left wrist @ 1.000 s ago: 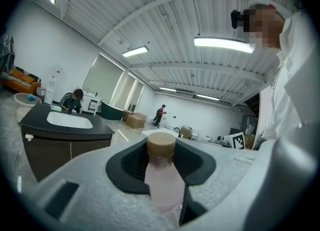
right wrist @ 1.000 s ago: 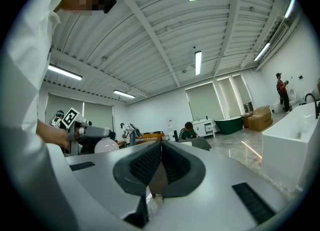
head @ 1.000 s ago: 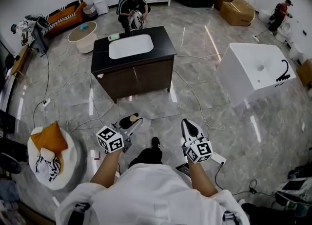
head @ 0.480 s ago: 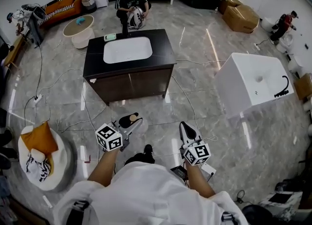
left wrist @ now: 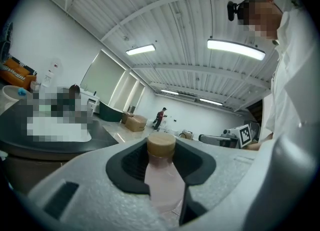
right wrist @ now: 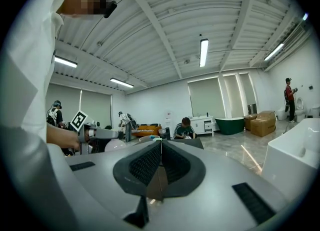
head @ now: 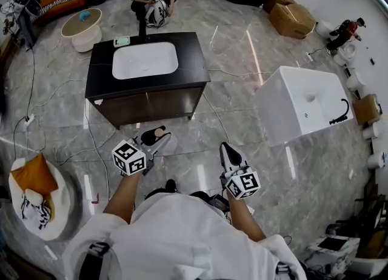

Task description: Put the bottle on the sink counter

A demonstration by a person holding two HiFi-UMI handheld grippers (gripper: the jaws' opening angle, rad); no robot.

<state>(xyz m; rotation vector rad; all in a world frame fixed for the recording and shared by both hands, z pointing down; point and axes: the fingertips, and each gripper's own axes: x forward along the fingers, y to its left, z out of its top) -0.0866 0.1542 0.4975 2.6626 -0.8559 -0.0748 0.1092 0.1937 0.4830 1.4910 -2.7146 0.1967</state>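
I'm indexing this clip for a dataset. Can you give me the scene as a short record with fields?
setting: dark sink counter ahead, white basin set in it
left gripper: shut on the bottle, pale pink with a tan cap
right gripper: jaws together, nothing between them
bottle place: held in the air, short of the counter
counter top: small green item near its far edge
task state: bottle not yet on the counter

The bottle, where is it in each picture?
Head view: the bottle is in the left gripper, just below centre.
Left gripper view: bottom centre, gripped between the fingers.
Right gripper view: not in it.
Shared landmark: the dark sink counter.
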